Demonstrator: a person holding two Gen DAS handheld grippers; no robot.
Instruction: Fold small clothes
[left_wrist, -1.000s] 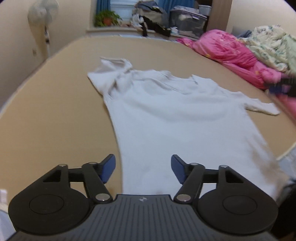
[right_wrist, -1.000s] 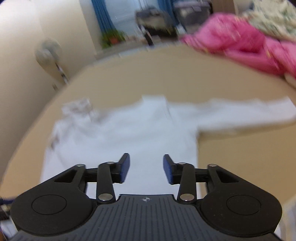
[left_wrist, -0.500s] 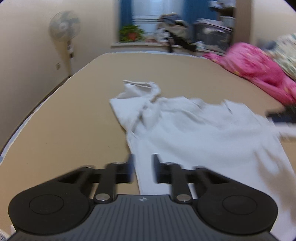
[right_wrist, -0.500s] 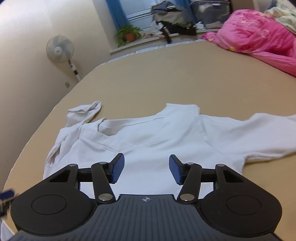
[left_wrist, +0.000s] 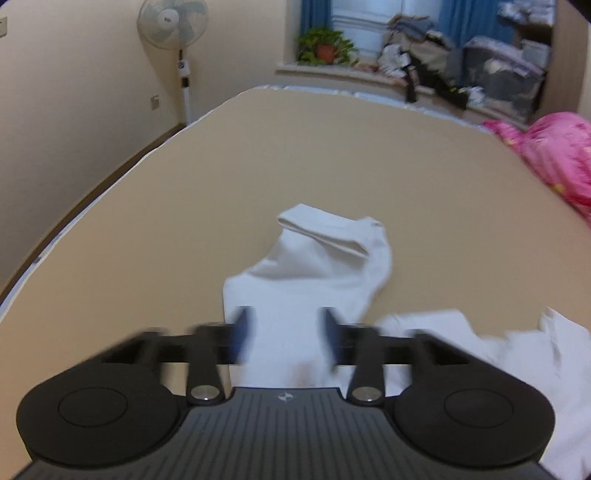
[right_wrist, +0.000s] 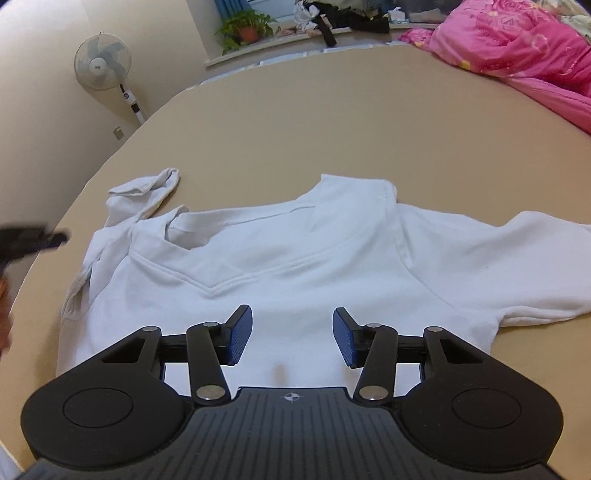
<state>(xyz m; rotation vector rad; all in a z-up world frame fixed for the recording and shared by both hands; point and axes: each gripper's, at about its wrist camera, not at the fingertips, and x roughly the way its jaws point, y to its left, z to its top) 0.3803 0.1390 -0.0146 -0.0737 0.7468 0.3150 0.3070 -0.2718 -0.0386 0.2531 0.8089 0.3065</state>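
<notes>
A white T-shirt (right_wrist: 317, 266) lies spread on a tan bed (right_wrist: 332, 122), with its neckline away from the right wrist camera. One sleeve (right_wrist: 517, 273) lies flat and stretched out to the right. The other sleeve (left_wrist: 317, 258) is crumpled and folded over itself at the left edge of the shirt.

The right gripper (right_wrist: 292, 334) hangs over the chest of the shirt. Its blue fingers (right_wrist: 239, 334) are apart and nothing is between them; they do not touch the cloth.

The left gripper (left_wrist: 284, 334) is above the crumpled sleeve and looks blurred in its own view. Its jaws have just been opening, the fingers (left_wrist: 242, 332) stand apart now, and only the sleeve below shows in the gap; they grasp nothing. In the right wrist view this gripper appears as a dark blur at the left edge.

A pink quilt (right_wrist: 517, 51) lies at the far right of the bed. A standing fan (right_wrist: 103, 70) is by the wall, and a potted plant (right_wrist: 245, 27) stands on the windowsill.
</notes>
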